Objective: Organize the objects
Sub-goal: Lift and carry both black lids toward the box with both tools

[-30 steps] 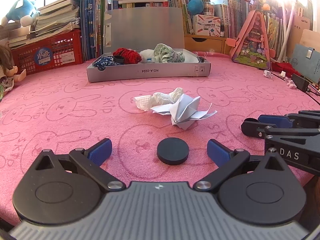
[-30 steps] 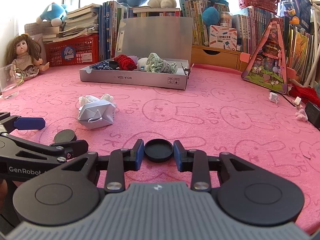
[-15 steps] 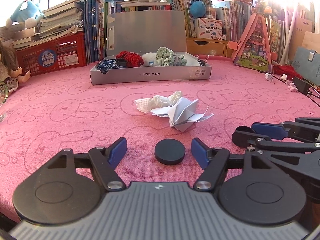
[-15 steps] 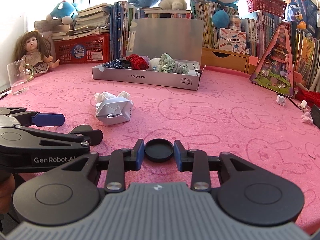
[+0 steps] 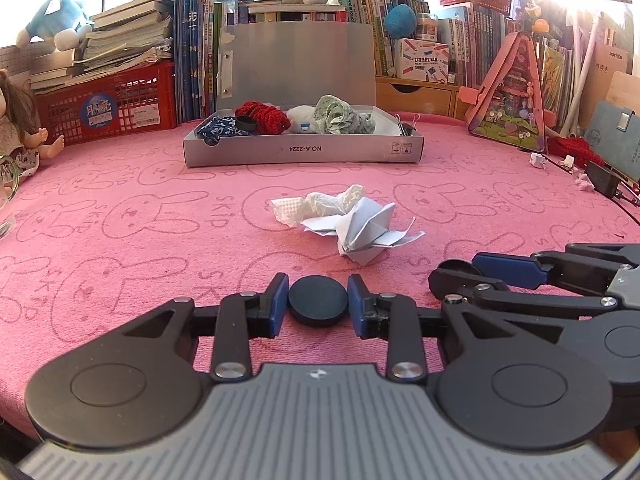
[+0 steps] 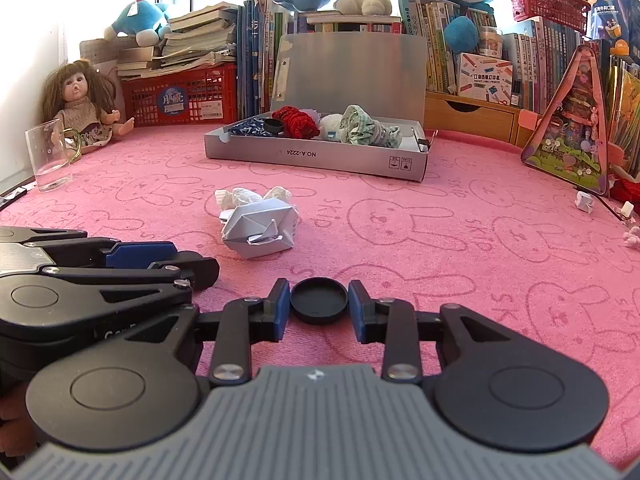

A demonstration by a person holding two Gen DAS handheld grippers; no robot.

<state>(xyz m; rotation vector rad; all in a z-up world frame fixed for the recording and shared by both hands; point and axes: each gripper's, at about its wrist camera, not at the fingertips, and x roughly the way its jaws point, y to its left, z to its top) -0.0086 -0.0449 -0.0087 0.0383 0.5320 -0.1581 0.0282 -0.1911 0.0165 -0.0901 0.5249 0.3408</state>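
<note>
Left claw (image 5: 318, 305) is clamped on a black disc (image 5: 318, 301), right claw (image 6: 319, 305) on a cap (image 6: 319, 300), both low on the pink counter (image 5: 120, 280). Lift each level, then carry to the grey box (image 5: 302, 154) beyond.

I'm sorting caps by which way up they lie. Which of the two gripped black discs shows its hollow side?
The black cap in the right claw: its raised rim and hollow face up. The disc in the left claw shows a flat, closed top.

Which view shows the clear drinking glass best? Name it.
The right wrist view: the clear drinking glass stands whole at the far left, before the doll. The left wrist view catches only a sliver at its left edge.
</note>
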